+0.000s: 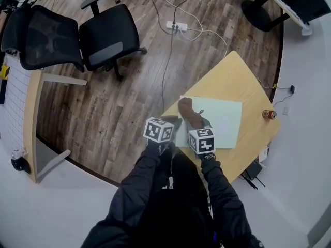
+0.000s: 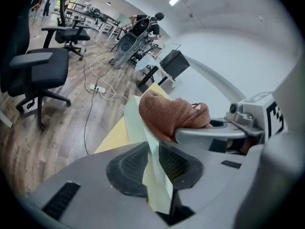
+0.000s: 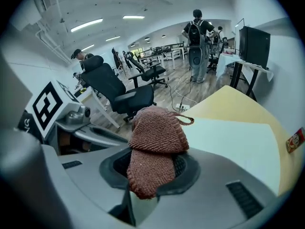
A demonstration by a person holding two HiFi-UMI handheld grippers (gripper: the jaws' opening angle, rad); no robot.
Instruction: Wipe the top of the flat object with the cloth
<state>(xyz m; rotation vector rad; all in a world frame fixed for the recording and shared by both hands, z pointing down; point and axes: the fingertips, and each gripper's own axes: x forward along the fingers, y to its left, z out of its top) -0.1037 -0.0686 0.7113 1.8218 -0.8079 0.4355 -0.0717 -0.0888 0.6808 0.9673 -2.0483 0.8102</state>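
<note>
Head view: a pale green sheet lies flat on the yellow table, with a brown cloth on its near-left corner. Left gripper view: the left gripper pinches the sheet's edge between nearly closed jaws. Right gripper view: the right gripper clamps the cloth, and only here does its knit show.

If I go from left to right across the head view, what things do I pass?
black mesh chair → second black chair → brown cloth → small red and gold object. The pale green sheet lies under the cloth, so it is skipped.
</note>
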